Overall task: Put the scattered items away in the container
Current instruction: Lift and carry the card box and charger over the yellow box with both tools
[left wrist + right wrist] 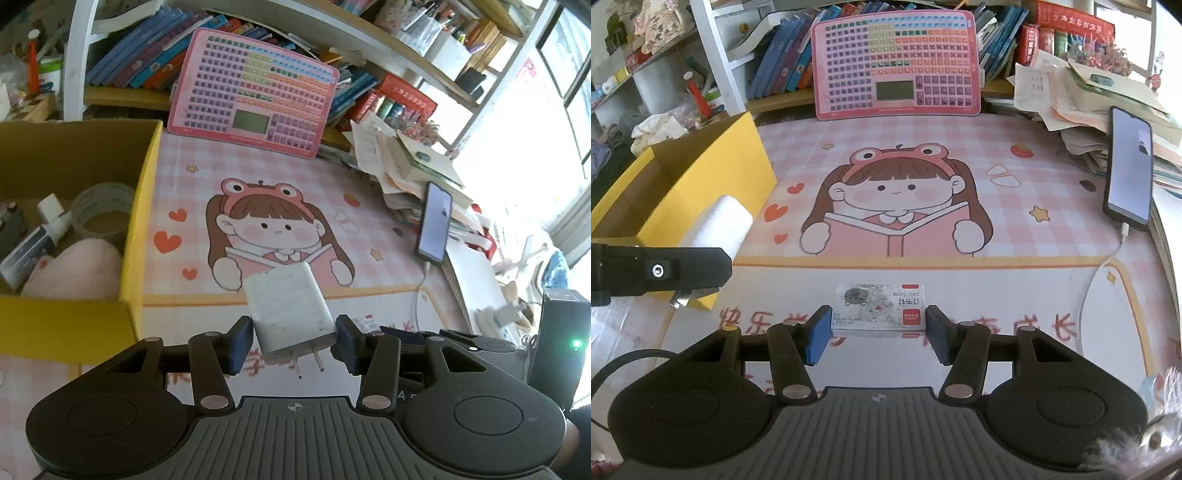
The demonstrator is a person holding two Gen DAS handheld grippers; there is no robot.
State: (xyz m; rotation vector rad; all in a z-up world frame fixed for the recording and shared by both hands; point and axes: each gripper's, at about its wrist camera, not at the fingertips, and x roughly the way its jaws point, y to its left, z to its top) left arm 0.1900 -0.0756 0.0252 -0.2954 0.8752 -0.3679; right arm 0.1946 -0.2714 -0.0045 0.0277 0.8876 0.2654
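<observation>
My left gripper (293,341) is shut on a white plug charger (290,308), prongs pointing back toward the camera, held above the desk mat just right of the yellow cardboard box (142,229). The charger also shows in the right wrist view (718,225), beside the box (713,173). The box holds a tape roll (101,212), a pink soft item (74,271) and a white tube. My right gripper (877,332) has its pads on both sides of a small staples box (881,306) lying on the mat; the pads look in contact with it.
A pink keyboard toy (897,61) leans on the bookshelf at the back. A phone (1130,170) on a charging cable leans against a stack of papers at the right. The cartoon desk mat (894,192) covers the desk.
</observation>
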